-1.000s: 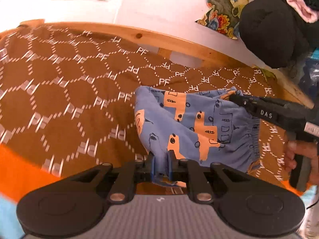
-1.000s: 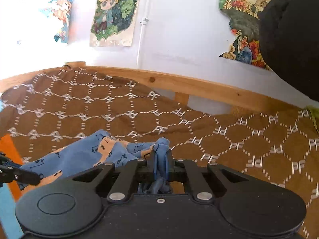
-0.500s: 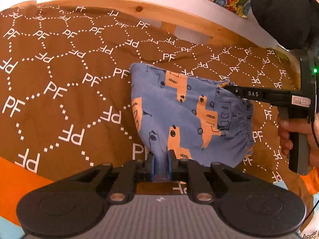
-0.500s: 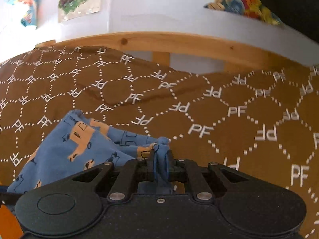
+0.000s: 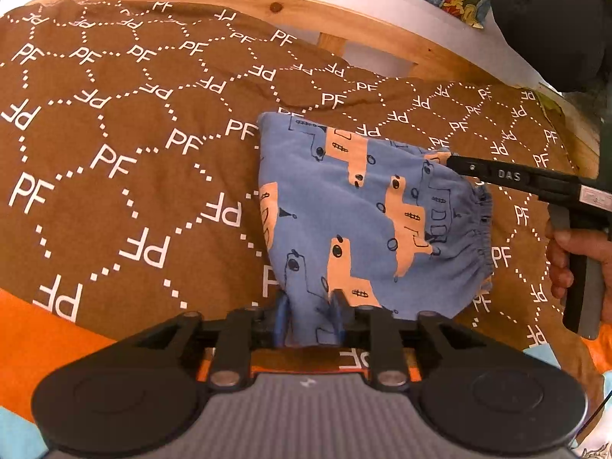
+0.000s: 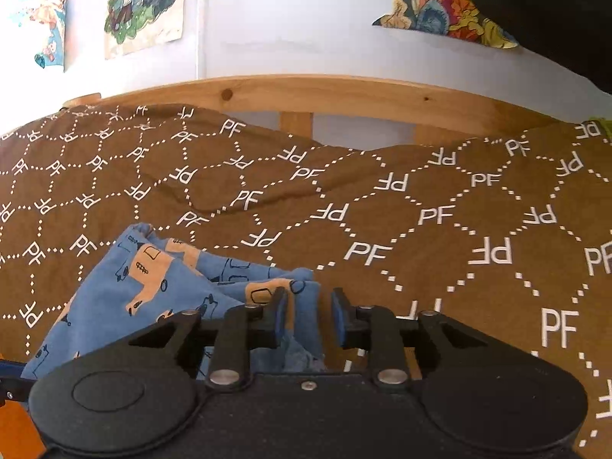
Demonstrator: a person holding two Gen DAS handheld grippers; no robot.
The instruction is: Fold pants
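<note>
Blue printed pants (image 5: 367, 222) lie folded on the brown bedspread (image 5: 114, 160). Left tongs (image 5: 309, 315) part narrowly, cloth between the pads. Right tongs (image 6: 308, 315) gape a little too, fabric bunched loosely between, touching the left pad.

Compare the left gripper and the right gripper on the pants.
Cloth of the pants fills the whole gap between the left gripper fingers. The right gripper shows a bare gap beside one finger. The left gripper's body is grey, the right gripper's black. Both have parted fingers with cloth between.
</note>
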